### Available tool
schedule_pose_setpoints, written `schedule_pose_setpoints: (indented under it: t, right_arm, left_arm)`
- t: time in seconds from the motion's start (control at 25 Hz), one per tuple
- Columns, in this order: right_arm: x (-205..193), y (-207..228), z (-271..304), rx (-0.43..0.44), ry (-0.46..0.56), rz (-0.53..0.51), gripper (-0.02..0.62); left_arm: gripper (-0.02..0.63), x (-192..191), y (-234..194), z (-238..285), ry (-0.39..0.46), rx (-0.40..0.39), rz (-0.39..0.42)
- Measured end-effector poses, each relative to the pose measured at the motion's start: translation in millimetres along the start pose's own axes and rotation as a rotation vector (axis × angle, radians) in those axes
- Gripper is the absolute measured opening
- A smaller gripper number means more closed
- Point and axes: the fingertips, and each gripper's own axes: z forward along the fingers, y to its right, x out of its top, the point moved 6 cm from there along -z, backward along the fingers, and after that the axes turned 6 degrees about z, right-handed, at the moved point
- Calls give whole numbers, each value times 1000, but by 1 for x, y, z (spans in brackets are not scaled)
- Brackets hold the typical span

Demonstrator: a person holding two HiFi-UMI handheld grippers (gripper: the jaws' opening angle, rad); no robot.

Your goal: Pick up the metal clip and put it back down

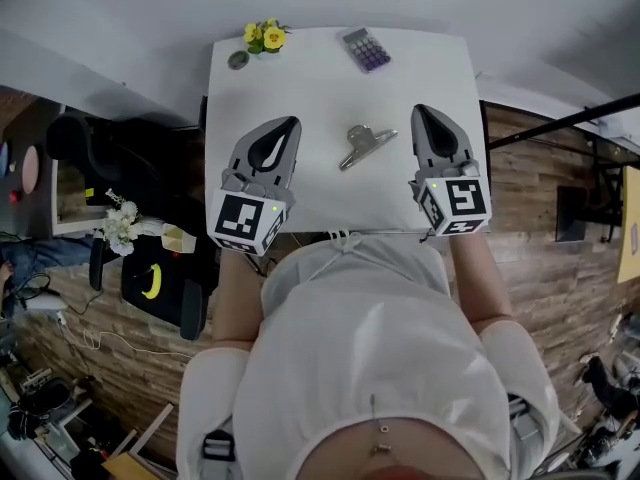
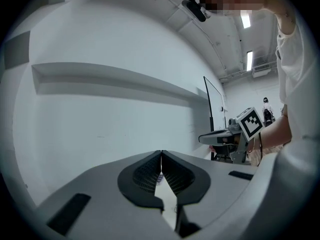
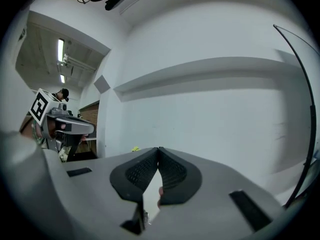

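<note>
The metal clip (image 1: 363, 145) lies flat on the white table (image 1: 320, 193) between my two grippers, silver, with its handles toward the left front. My left gripper (image 1: 283, 126) hovers over the table's left side, left of the clip and apart from it, shut with nothing in it. To the right of the clip my right gripper (image 1: 424, 115) is also shut and empty. In the left gripper view the jaw tips (image 2: 161, 155) meet; the right gripper view shows its tips (image 3: 158, 151) touching too. Both gripper views point at a pale wall, so the clip is hidden there.
At the table's far edge stand a small pot of yellow flowers (image 1: 265, 36), a round grey object (image 1: 238, 59) and a calculator (image 1: 366, 48). A dark chair (image 1: 85, 143) and clutter sit on the wood floor to the left.
</note>
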Motion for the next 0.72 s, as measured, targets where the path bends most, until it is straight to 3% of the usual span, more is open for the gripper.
schedule_pose_setpoints:
  t: [0.32, 0.72]
  right_arm:
    - [4, 0, -5, 42, 14, -38, 2]
    - [4, 6, -5, 67, 9, 34, 0]
  left_arm:
    - [18, 3, 1, 6, 6, 5, -19]
    - [18, -1, -3, 15, -14, 14, -14]
